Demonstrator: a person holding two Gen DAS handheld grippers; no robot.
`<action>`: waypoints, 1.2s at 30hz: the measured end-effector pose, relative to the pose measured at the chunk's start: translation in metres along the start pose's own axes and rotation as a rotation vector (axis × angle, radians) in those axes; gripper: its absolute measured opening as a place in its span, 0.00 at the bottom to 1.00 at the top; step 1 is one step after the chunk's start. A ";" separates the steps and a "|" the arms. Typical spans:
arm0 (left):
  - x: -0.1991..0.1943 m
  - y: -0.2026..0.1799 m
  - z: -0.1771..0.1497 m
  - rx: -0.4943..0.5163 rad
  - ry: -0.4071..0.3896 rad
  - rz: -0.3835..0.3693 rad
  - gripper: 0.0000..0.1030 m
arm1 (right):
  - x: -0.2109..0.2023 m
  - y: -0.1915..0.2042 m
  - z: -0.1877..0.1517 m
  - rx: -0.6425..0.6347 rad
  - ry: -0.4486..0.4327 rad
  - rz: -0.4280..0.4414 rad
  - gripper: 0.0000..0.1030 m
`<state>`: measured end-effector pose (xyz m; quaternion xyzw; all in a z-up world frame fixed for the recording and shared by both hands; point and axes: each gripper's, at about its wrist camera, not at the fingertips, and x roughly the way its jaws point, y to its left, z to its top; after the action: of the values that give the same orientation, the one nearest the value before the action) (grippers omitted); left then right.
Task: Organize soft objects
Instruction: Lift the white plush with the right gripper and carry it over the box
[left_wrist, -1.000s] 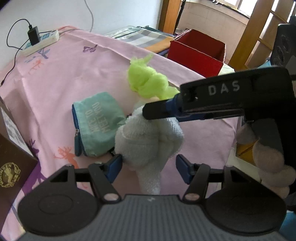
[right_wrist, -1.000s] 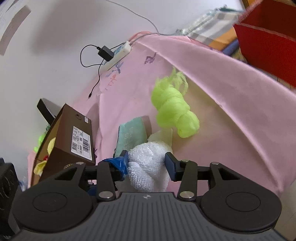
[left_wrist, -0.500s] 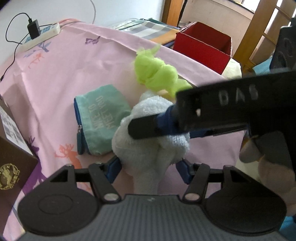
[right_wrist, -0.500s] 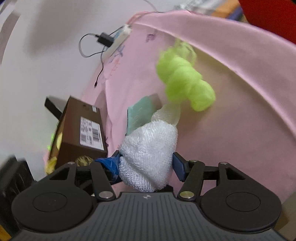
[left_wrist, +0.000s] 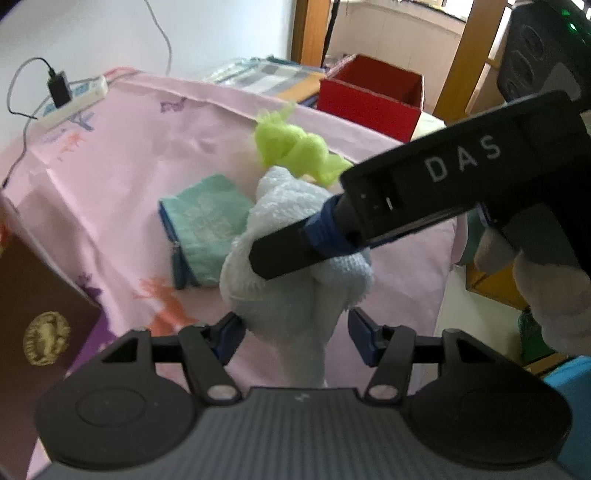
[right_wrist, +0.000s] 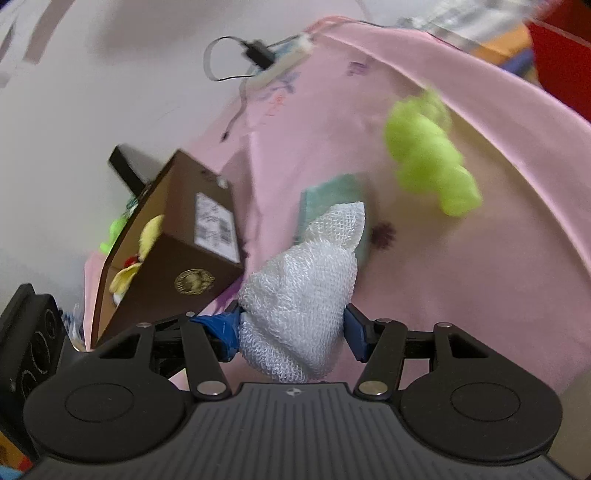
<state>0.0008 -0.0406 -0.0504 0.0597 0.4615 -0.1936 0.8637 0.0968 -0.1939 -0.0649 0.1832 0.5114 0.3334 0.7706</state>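
A white knitted towel bundle (right_wrist: 299, 299) sits between the pads of my right gripper (right_wrist: 291, 332), which presses on both its sides. In the left wrist view the same towel (left_wrist: 291, 291) hangs above the pink cloth (left_wrist: 122, 173). The right gripper (left_wrist: 284, 254) crosses its top. My left gripper (left_wrist: 295, 332) is open around the towel's lower part: the left pad touches it, the right pad stands clear. A lime green mesh bundle (left_wrist: 295, 151) and a teal zip pouch (left_wrist: 203, 225) lie on the cloth behind.
A brown box (right_wrist: 192, 236) holding yellow and green soft toys (right_wrist: 147, 236) stands at the left. A red box (left_wrist: 369, 96) sits beyond the table's far edge. A power strip (left_wrist: 74, 103) with a plugged charger lies at the back left. A gloved hand (left_wrist: 546, 291) holds the right gripper.
The right gripper's jaws have widened around the towel. Both grippers have shifted with it toward the brown box, which looks nearer. The green bundle now lies farther to the right.
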 end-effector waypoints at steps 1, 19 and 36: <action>-0.006 0.002 -0.001 -0.004 -0.014 0.003 0.57 | 0.000 0.008 0.001 -0.035 -0.005 0.002 0.41; -0.118 0.097 0.004 -0.247 -0.298 0.174 0.58 | 0.034 0.141 0.055 -0.413 -0.083 0.176 0.41; -0.099 0.203 0.020 -0.463 -0.285 0.264 0.58 | 0.137 0.208 0.116 -0.690 0.061 0.117 0.43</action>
<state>0.0461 0.1677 0.0269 -0.1070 0.3558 0.0242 0.9281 0.1695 0.0572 0.0214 -0.0694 0.3801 0.5355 0.7509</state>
